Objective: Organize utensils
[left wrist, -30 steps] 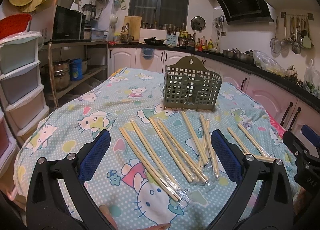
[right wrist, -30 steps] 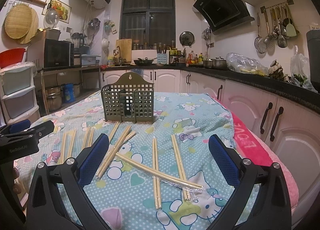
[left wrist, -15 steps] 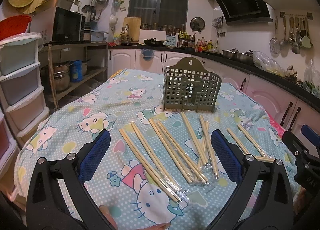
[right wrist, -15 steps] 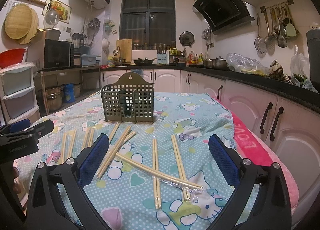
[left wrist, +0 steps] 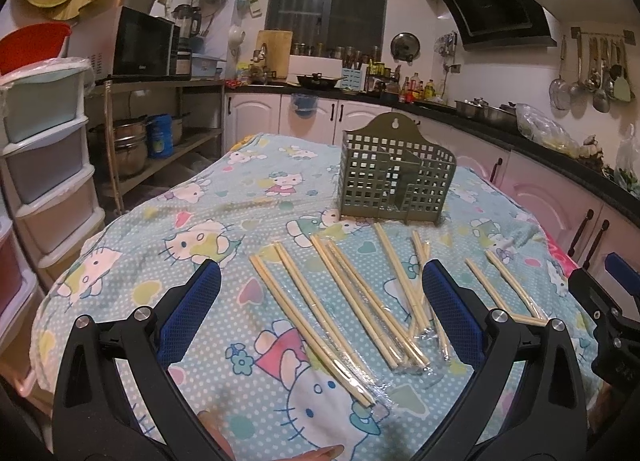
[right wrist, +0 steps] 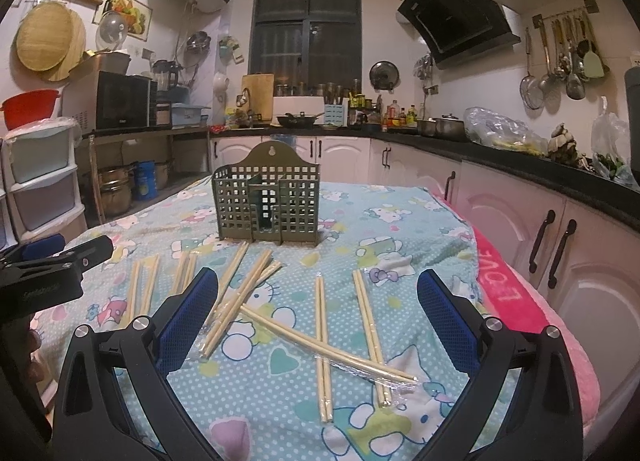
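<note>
Nothing sorted yet: the green holder (right wrist: pixel 267 201) stands empty.
Every pair of chopsticks (left wrist: pixel 316 325) lies loose on the cloth-covered bench (left wrist: pixel 168 229) before it; left gripper (left wrist: pixel 320 309) and right gripper (right wrist: pixel 316 309) hover above, fingers wide apart, gripping nothing.

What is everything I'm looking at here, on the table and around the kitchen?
Chopstick pairs: about seven, pale wood, several in clear wrap, lying loose on the tablecloth; one wrapped pair lies diagonally across two others.
Utensil holder: one, olive-green grid, upright behind the chopsticks; looks empty.
Tablecloth: one, light blue with cartoon cats, covering the table.
Microwave: one, black, shelf at left.
Drawer tower: one, pastel, far left.
Range hood: one, black, right wall.
Hanging ladles: several, metal, right wall.
Left gripper: black with blue pads, open, empty.
Right gripper: same, open, empty.
</note>
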`<state>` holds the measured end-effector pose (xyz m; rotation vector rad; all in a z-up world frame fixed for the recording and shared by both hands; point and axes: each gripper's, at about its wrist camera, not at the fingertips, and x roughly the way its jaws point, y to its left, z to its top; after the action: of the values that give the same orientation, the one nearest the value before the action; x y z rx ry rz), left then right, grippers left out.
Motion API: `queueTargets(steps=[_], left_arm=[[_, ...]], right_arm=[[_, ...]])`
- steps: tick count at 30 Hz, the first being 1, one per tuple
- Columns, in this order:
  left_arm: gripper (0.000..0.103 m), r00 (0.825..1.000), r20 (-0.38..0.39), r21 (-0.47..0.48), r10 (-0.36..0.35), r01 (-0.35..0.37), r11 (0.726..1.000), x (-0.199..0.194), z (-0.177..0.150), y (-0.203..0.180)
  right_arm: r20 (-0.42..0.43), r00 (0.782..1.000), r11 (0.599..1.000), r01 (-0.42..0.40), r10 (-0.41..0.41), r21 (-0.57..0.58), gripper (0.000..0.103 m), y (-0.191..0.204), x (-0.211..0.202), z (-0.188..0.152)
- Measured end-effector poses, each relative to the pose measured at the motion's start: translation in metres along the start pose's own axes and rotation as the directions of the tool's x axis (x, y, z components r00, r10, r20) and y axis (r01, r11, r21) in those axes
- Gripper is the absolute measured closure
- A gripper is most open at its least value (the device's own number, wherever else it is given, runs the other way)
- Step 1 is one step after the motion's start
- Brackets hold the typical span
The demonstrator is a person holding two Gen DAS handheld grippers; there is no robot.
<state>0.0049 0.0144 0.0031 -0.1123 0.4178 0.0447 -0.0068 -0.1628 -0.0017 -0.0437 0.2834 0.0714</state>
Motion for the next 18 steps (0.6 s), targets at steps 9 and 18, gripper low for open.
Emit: queueTargets(steps=[9, 18], left_arm=[[0.011, 0.999, -0.030, -0.040, 0.028, -0.030, 0.999, 0.009, 0.004, 0.019], [0.011, 0.994, -0.100, -0.068, 0.044, -0.050, 0.996, 0.027, 0.008, 0.037]], right_arm=[[-0.041, 0.998, 0.997, -0.060, 0.058, -0.050, 0.006, 0.013, 0.018, 0.010], [-0.101, 0.988, 0.989, -0.124, 0.115, -0.087, 0.006, 0.028, 0.045, 0.022]])
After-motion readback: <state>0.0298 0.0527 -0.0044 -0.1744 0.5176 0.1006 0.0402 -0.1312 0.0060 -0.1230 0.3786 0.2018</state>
